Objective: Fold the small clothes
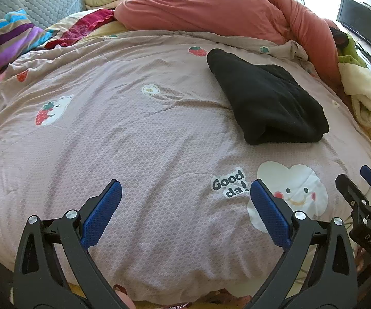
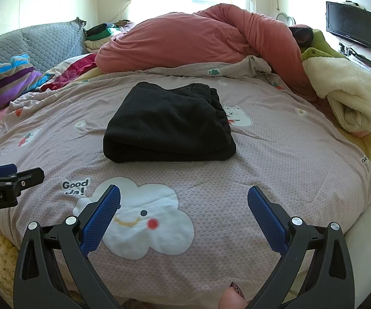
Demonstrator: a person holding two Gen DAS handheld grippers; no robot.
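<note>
Your left gripper (image 1: 185, 195) hovers low over the pinkish patterned quilt (image 1: 133, 141), its blue-padded fingers (image 1: 102, 213) spread wide with nothing between them. The folded black garment (image 1: 268, 97) lies ahead of it and off to its right, well apart from the tips, resting flat on the quilt as a compact bundle with the thick folded edge facing you. Just beyond its right finger you see the "Good da!" lettering (image 1: 229, 188) and the smiling white cloud print (image 1: 293, 193).

Your right gripper (image 2: 184, 197) also has its jaws wide apart and empty, held above the same cloud print (image 2: 144, 219). From this one the black garment (image 2: 167, 123) sits straight ahead, centred between the two fingers, clear of them. Your left gripper's tip (image 2: 12, 177) shows at the left edge of the right view, and the right gripper (image 1: 365, 190) peeks in at the right edge of the left view, so the two tools are side by side near the bed's front edge.

Beyond the garment a bunched salmon duvet (image 2: 198, 38) lies across the far side, with a rolled cream fleece blanket (image 2: 347, 97) to the right and a striped blanket (image 2: 5, 82) to the left.
</note>
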